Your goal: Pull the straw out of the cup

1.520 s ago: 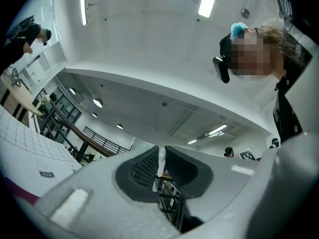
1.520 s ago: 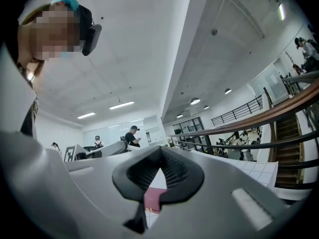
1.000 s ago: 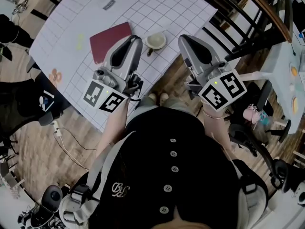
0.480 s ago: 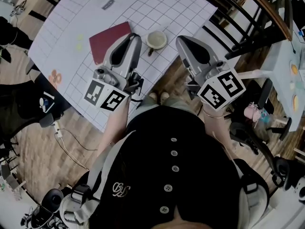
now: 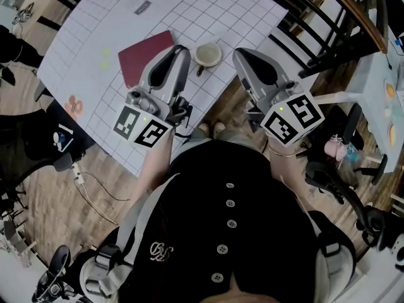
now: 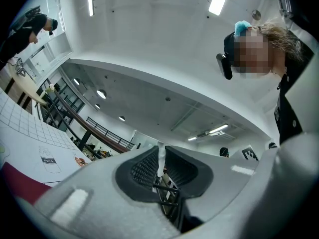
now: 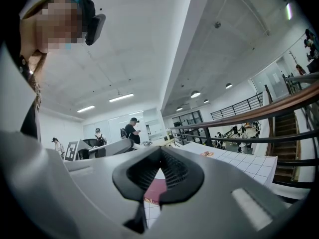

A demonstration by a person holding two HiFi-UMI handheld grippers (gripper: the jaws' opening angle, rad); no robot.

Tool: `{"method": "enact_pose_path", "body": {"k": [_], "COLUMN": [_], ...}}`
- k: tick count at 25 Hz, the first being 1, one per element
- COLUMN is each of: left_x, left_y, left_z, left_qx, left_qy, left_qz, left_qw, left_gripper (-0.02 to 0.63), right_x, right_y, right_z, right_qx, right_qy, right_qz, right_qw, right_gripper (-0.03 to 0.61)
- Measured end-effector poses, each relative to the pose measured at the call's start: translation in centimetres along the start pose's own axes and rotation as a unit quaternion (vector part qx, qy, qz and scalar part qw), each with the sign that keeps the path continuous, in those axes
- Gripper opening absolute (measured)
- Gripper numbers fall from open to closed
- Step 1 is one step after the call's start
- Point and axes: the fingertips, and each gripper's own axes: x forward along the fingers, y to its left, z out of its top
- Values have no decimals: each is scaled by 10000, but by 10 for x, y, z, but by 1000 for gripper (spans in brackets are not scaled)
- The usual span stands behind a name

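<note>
so my left gripper (image 5: 181, 49) had its fingers pinched on the straw (image 6: 160, 159), a thin white sliver standing upright in the narrow slot between the pads, its tip poking just past the fingertips. The cup (image 5: 207, 53) sat on the gridded white table (image 5: 240, 17), just past my two grippers and between their tips, with a red book (image 5: 142, 54) lying beside it on the left. My right gripper (image 7: 160, 148) was holding nothing, fingertips pressed together, hanging off the table's near edge just right of the cup
</note>
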Motion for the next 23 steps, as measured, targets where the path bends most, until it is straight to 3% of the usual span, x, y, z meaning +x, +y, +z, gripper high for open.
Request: {"method": "enact_pose_path", "body": {"k": [23], "left_x": [2], "left_y": [1], "left_z": [-3], "left_qx": [-34], "left_qy": [49], "left_qz": [-58], "left_qw": [10000], "left_gripper": [41], "right_x": [3], "right_y": [0], "right_z": [-7], "right_qx": [-36], "right_qy": [107], "right_qz": [-22], "right_qw": [9999], "right_gripper": [-2]}}
